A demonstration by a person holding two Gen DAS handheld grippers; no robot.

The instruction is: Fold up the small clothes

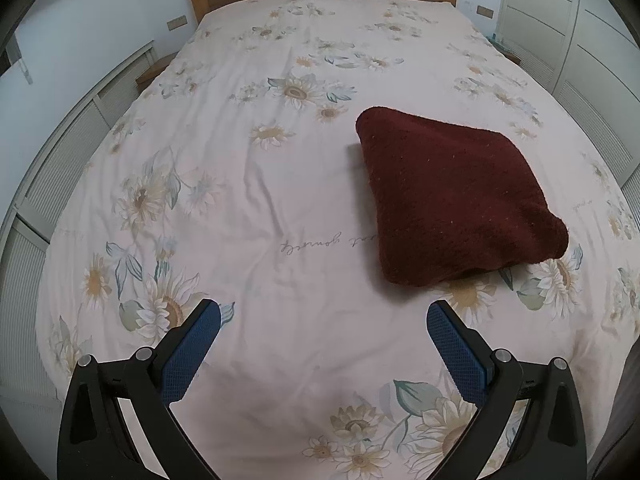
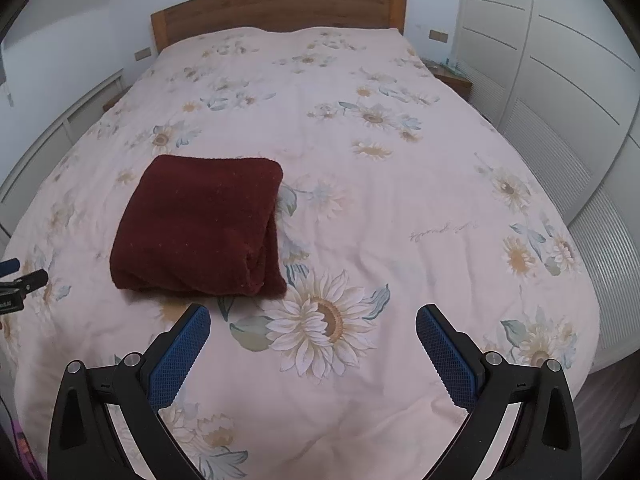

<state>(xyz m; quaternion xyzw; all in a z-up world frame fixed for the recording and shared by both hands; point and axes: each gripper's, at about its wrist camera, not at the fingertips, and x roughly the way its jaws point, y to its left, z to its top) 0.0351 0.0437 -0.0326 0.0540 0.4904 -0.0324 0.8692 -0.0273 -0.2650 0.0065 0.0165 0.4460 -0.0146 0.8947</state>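
Maroon knit garment [image 1: 456,196] lies folded into a thick, roughly square bundle on the bedspread [image 1: 256,184], pale pink w/ a sunflower print. Left wrist view puts it ahead & to the right of the left gripper [image 1: 322,314]; right wrist view puts it ahead & to the left of the right gripper [image 2: 312,316]. So it sits between the two, nearer the foot of the bed than the wooden headboard [image 2: 276,8]. Layered folded edges show on its right side in the right wrist view, stacked over one another, next to a big printed sunflower [image 2: 326,320]. Both grippers hang above the cover, apart from the garment, nothing between the blue pads [image 1: 192,352]. Left jaws spread wide; right jaws spread wide too, pads [image 2: 178,354] angled outward. Tip of the left gripper pokes in at the far left edge of the right wrist view, black w/ a bit of blue, only partly seen. Cursive writing [image 1: 316,244] is printed on the cover just left of the garment, upside down from this side, can't read it fully. White louvred wardrobe doors [image 2: 560,92] run along the right side of the bed; white panels along the left. Small wooden nightstand [image 2: 452,80] beside the headboard, items on it too small to tell.
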